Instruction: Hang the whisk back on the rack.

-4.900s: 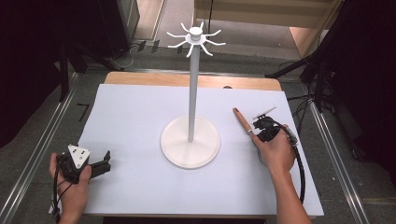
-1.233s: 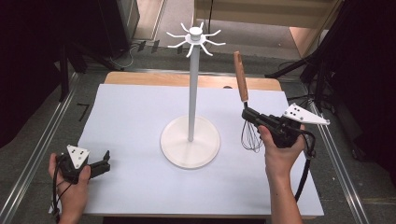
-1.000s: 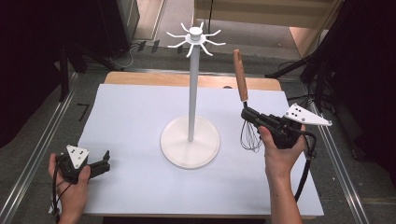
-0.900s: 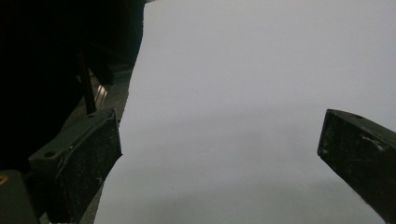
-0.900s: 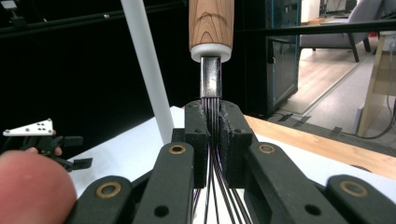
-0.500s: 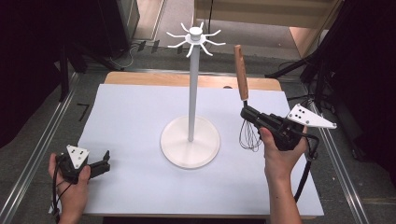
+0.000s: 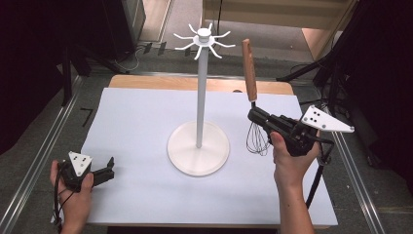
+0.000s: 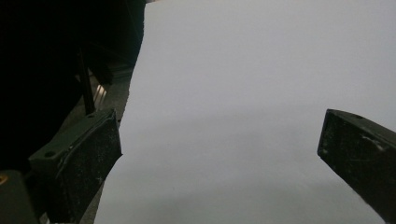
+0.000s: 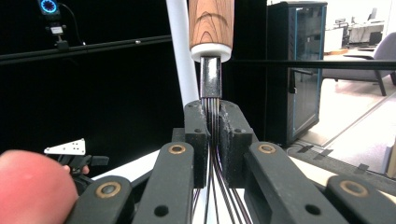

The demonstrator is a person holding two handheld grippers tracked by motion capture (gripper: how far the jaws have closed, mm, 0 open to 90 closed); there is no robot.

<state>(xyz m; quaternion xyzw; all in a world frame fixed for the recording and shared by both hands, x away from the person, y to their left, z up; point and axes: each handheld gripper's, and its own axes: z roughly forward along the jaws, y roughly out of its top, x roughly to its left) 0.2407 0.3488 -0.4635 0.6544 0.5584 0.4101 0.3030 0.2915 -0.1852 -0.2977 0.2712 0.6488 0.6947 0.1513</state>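
At the far left of the white table (image 7: 146, 126), the person's left hand (image 7: 73, 192) rests near the front corner, well to the left of the white hook stand (image 7: 198, 97) that I take as my marker. The left gripper (image 7: 109, 168) lies low over the sheet with its jaws spread wide and nothing between them; from its own view the two black pads (image 8: 88, 158) stand far apart over bare white surface, the table's edge running just beside the left pad.

The stand sits in the middle of the table, a round flat base (image 7: 198, 148) carrying a thin upright pole topped by a ring of curved hooks (image 7: 203, 39). Every hook is bare.

To the right of the stand, the right hand (image 7: 292, 163) holds the right gripper (image 7: 254, 116) raised above the table, pointing toward the pole. Its jaws are clenched on a whisk (image 7: 253, 112), pinching the gathered wires just below the metal collar. The wooden handle (image 7: 250, 68) stands nearly upright, reaching about as high as the hooks, while the wire loops (image 7: 257, 139) hang below the jaws, clear of the base. In the right gripper view the whisk (image 9: 211, 70) wires run between the closed pads, with the white pole (image 9: 182, 56) just behind.

The white sheet covers a wooden tabletop (image 7: 195, 84) showing at the far edge. Dark curtains flank the floor around it.
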